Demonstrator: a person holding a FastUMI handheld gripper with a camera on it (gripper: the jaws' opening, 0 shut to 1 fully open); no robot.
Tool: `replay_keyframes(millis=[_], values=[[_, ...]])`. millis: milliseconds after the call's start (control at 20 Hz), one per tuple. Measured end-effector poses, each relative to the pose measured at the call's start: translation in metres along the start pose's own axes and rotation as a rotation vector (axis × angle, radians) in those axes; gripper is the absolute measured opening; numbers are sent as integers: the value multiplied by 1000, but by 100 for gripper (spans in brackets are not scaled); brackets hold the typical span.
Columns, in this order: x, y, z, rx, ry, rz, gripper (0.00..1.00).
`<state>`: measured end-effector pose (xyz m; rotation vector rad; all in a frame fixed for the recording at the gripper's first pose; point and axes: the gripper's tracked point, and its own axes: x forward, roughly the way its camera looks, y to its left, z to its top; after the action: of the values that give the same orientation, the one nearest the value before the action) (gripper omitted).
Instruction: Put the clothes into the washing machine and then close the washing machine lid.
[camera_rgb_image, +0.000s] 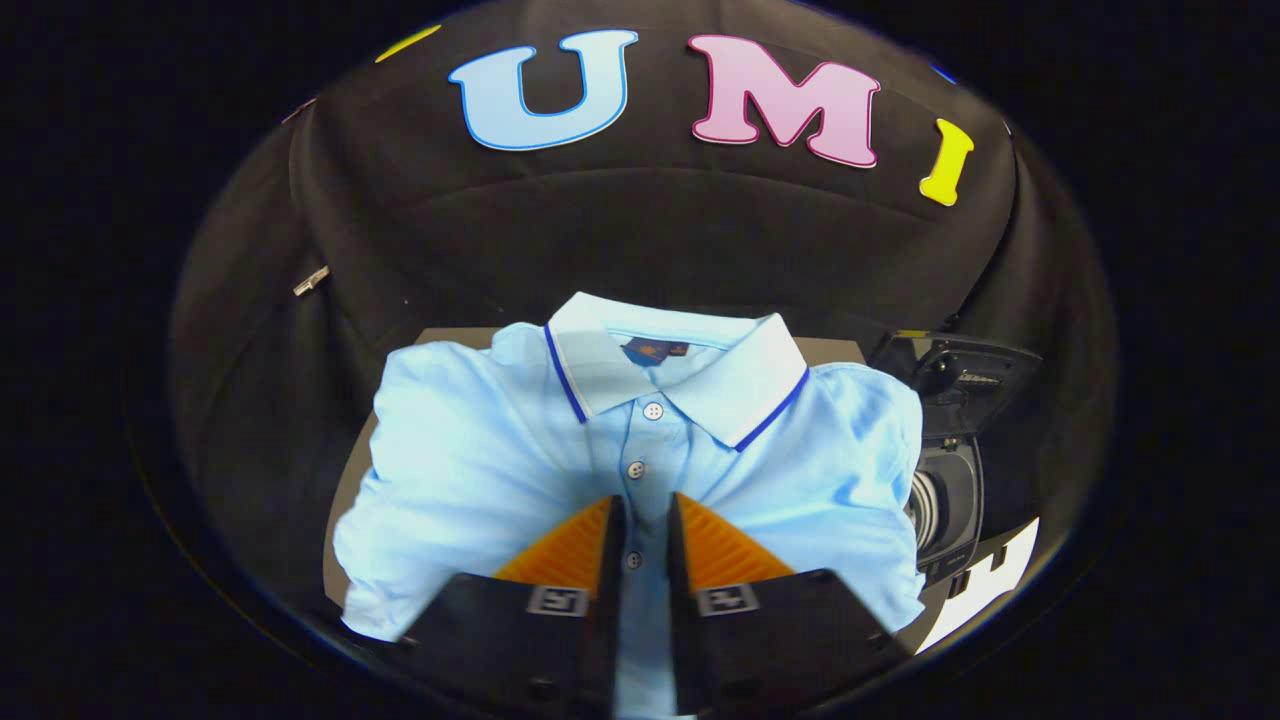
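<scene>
gripper view: gripper (640, 525) pinches polo shirt (480, 470) placket; washing machine (950, 480) beside shirt's edge.

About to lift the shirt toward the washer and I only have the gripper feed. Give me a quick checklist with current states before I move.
1. Gripper closed on the polo shirt: ok, both fingers pinch a fold of fabric at the button placket.
2. Grip depth: cannot tell, the fold runs down between the fingers out of sight.
3. Shirt clear of the table: cannot tell, it still looks spread flat.
4. Washing machine located: ok, beside the shirt, past its sleeve edge.
5. Washer lid open: ok, it appears raised, with the drum opening showing below it.
6. Path to the opening free: cannot tell, the shirt hides part of it.
</scene>
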<state>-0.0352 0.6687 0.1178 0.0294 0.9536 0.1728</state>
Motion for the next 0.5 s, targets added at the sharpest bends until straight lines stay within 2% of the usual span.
replay_keyframes(millis=[150,500], values=[[-1,-3,2,21,-27,33,6],[-28,7,18,-64,-175,47,5]])
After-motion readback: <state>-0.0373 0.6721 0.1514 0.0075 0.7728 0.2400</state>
